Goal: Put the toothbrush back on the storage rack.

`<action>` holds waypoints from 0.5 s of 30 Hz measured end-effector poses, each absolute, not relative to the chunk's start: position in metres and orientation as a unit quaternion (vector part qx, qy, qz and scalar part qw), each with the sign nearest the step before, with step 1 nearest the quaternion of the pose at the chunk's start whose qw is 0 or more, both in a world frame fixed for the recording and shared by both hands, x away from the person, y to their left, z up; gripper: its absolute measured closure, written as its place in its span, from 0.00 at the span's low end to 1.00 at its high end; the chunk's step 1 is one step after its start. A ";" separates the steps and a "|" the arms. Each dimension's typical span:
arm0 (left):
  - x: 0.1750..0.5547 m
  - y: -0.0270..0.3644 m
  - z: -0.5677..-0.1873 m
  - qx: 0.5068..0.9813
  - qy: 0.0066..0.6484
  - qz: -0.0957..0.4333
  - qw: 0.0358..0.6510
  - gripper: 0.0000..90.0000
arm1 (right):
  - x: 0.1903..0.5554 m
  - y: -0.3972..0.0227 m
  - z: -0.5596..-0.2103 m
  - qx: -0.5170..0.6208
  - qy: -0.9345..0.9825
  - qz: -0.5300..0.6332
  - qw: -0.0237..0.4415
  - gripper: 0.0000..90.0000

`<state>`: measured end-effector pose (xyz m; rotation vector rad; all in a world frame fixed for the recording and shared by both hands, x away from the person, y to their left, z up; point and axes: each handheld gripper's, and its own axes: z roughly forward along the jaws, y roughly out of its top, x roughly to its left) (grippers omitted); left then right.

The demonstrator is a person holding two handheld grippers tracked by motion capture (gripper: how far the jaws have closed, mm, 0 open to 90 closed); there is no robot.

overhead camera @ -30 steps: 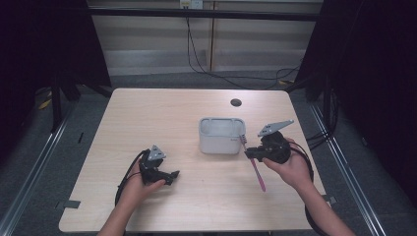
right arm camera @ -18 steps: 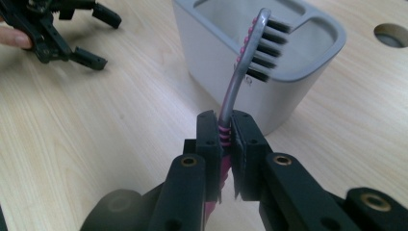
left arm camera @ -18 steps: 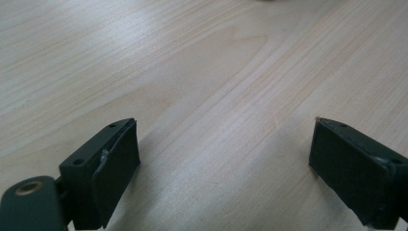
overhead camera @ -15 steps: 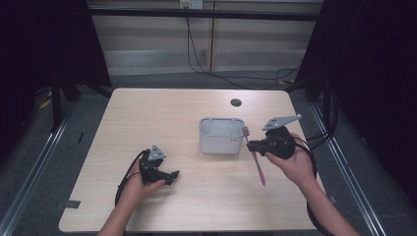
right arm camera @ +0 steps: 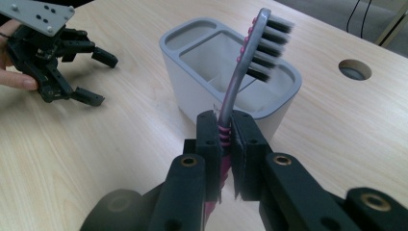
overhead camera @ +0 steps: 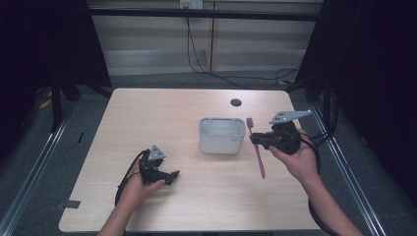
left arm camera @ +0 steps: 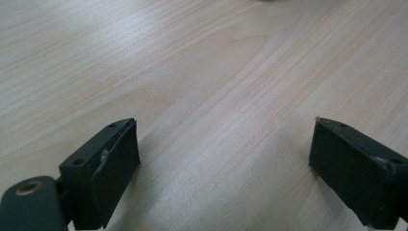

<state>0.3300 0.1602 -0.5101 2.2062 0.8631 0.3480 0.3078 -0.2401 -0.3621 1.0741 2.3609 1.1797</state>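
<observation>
1. Toward the bench's (overhead camera: 147, 113) near-left corner, the person's left hand (overhead camera: 140, 189) rests on the wood, forearm coming in from the near edge. It holds the left gripper (overhead camera: 167, 176) low over the surface, pointing toward the right side. In the left gripper view the two black jaws stand wide apart, with bare wood grain between them.
2. Around the middle of the bench, a little toward the right edge, stands a grey holder (overhead camera: 222, 135) with rounded corners. The right gripper view shows its inside (right arm camera: 226, 62) split into compartments: a narrow one along one side and larger ones beside it. As far as I can see into them, nothing lies inside. I can make out no brand or writing on it.
3. Just right of the holder is the toothbrush (overhead camera: 256, 147), with a pink handle, grey neck and dark bristles. Its head sits beside the holder's right wall and its handle slopes down toward the near edge. In the right gripper view the head (right arm camera: 267, 41) stands in front of the holder's rim, bristles facing right.
4. Near the bench's right edge, the right hand (overhead camera: 295, 160) carries the right gripper (overhead camera: 256, 139), raised off the wood and aimed left. Its jaws are clamped tight on the ribbed pink part of the toothbrush's handle.
5. Beyond the holder, toward the far edge, there is a round hole (overhead camera: 236, 102) in the benchtop.
</observation>
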 end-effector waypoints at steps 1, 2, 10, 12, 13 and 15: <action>0.330 0.160 -0.510 0.857 0.336 0.135 0.366 0.11 | 0.308 -0.241 -0.361 0.372 0.818 0.413 0.148 0.93; 0.330 0.160 -0.510 0.858 0.335 0.135 0.365 0.11 | 0.308 -0.242 -0.359 0.372 0.816 0.416 0.150 0.93; 0.330 0.160 -0.510 0.858 0.335 0.136 0.366 0.11 | 0.310 -0.246 -0.354 0.380 0.801 0.434 0.161 0.93; 0.330 0.160 -0.510 0.858 0.335 0.136 0.366 0.11 | 0.312 -0.247 -0.351 0.382 0.795 0.441 0.166 0.93; 0.330 0.160 -0.510 0.858 0.335 0.135 0.366 0.11 | 0.312 -0.247 -0.351 0.382 0.795 0.441 0.166 0.93; 0.330 0.160 -0.510 0.857 0.335 0.136 0.366 0.11 | 0.313 -0.247 -0.349 0.383 0.792 0.446 0.167 0.93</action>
